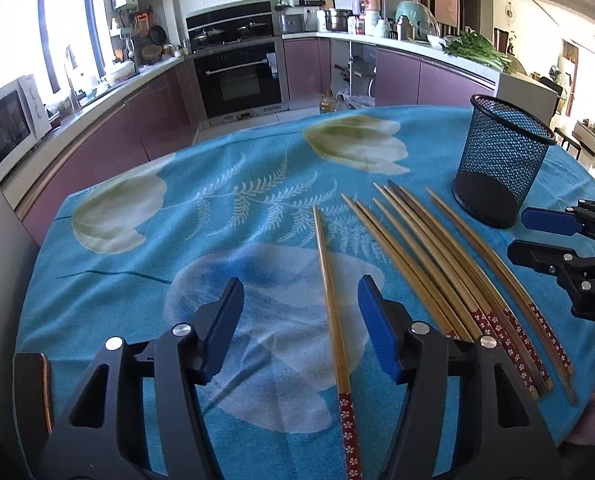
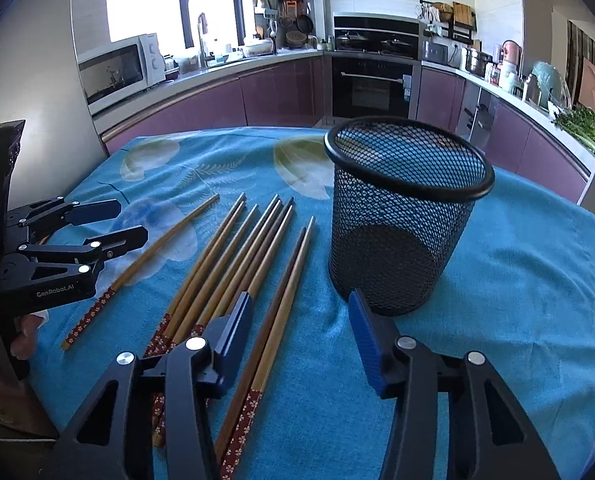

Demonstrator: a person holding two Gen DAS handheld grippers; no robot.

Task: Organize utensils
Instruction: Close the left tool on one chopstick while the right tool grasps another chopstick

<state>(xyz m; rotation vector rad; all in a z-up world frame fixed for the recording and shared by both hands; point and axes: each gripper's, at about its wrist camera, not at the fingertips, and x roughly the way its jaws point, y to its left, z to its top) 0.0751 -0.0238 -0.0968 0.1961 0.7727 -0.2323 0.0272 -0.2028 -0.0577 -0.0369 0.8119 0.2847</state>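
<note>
Several wooden chopsticks [image 1: 437, 264] with red flowered ends lie side by side on the blue flowered tablecloth [image 1: 177, 216]. One single chopstick [image 1: 331, 312] lies apart, between the fingers of my left gripper [image 1: 301, 320], which is open and empty above it. A black mesh holder [image 1: 497, 160] stands upright and empty beyond the chopsticks. In the right wrist view my right gripper [image 2: 301, 336] is open and empty, over a pair of chopsticks [image 2: 281, 300], just in front of the mesh holder [image 2: 401, 216]. The left gripper [image 2: 125, 224] shows at the left there, beside the single chopstick [image 2: 157, 248].
The round table's edge [image 1: 45, 280] curves at the left. Behind it run purple kitchen cabinets [image 1: 109, 128], an oven [image 1: 237, 72], a microwave [image 1: 5, 124] and a counter with pots and greens [image 1: 473, 48].
</note>
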